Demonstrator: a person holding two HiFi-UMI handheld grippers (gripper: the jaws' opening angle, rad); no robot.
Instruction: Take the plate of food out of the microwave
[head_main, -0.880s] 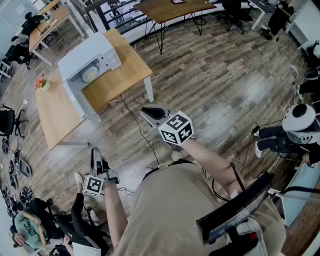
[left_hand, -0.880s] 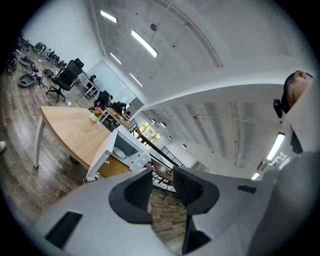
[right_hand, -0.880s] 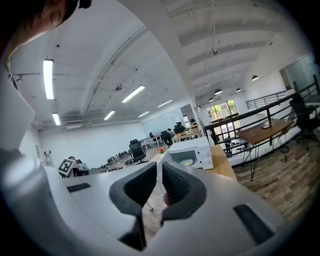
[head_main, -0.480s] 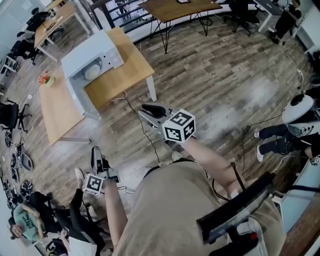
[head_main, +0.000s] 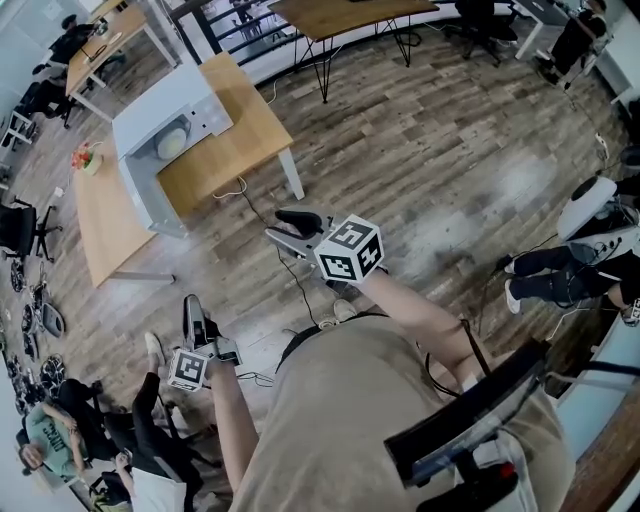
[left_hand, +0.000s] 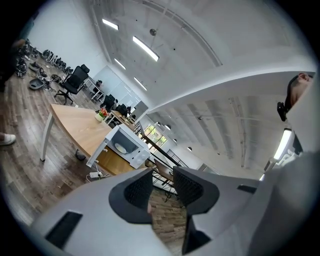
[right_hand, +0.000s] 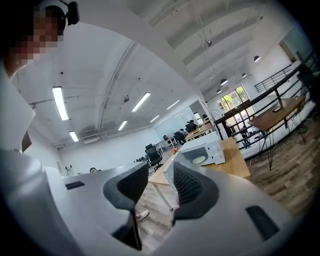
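A white microwave (head_main: 165, 120) stands on a wooden table (head_main: 235, 145) at the far left, its door (head_main: 140, 200) swung open. Inside lies a pale plate of food (head_main: 172, 144), also seen as the plate (left_hand: 121, 148) and the plate (right_hand: 199, 160). My right gripper (head_main: 288, 228) is held out over the floor, well short of the table, jaws slightly apart with nothing between them. My left gripper (head_main: 192, 318) hangs low near my body, its jaws also a little apart and empty. Both gripper views face the distant microwave (left_hand: 127, 145) (right_hand: 205, 150).
A cable (head_main: 262, 230) runs across the wood floor from the table. A small pot of flowers (head_main: 85, 160) sits on the table's left end. Another table (head_main: 340, 15) stands at the back. Seated people (head_main: 50, 450) and office chairs (head_main: 15, 235) line the left, a seated person's legs (head_main: 550, 270) the right.
The microwave and table have shifted a little in the head view. My right gripper has edged slightly left. The left gripper stays where it was.
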